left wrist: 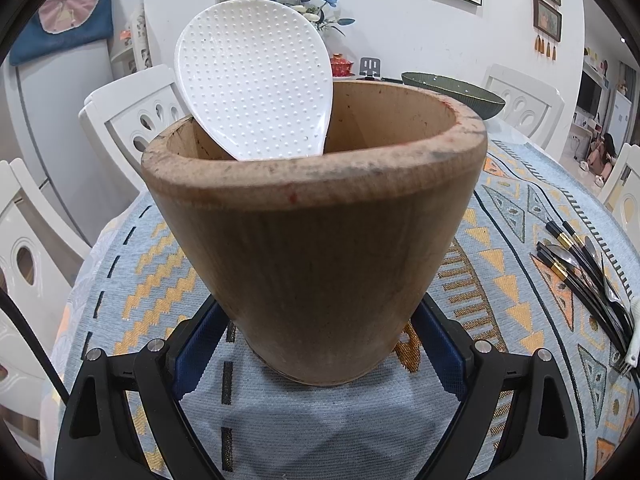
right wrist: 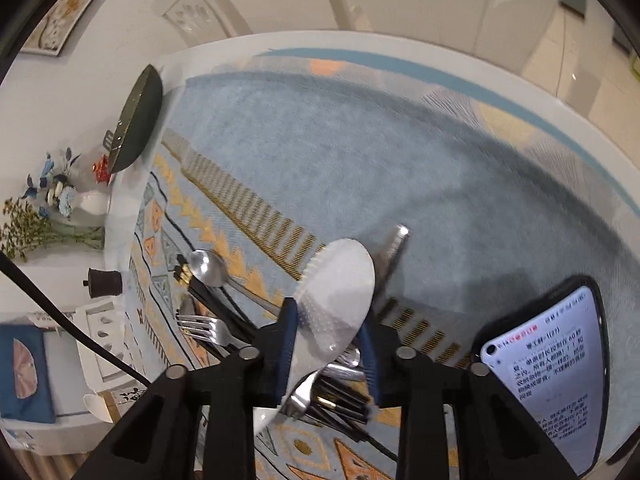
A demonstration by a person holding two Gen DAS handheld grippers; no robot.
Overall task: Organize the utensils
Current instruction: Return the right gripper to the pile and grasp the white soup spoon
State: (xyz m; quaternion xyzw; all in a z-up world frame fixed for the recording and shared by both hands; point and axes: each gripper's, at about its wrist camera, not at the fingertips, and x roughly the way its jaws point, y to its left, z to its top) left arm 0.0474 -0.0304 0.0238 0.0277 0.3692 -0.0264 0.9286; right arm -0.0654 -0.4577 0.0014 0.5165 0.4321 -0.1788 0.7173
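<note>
My left gripper (left wrist: 320, 312) is shut on the base of a brown wooden utensil holder (left wrist: 316, 240) that stands on the patterned tablecloth. A white dimpled rice paddle (left wrist: 256, 80) leans inside it, head up. In the right wrist view my right gripper (right wrist: 328, 320) points down over a pile of utensils, and its blue pads (right wrist: 286, 344) are shut on a second white rice paddle (right wrist: 340, 292). Under and beside it lie a spoon (right wrist: 208, 266), a fork (right wrist: 204, 328), black chopsticks (right wrist: 224, 312) and a metal handle (right wrist: 394, 248).
The utensil pile (left wrist: 588, 280) lies at the right of the holder. A phone (right wrist: 556, 372) with a lit screen rests by the right gripper. A dark green bowl (left wrist: 456, 88) and a flower vase (right wrist: 92, 204) stand at the table's far side. White chairs (left wrist: 132, 120) ring the table.
</note>
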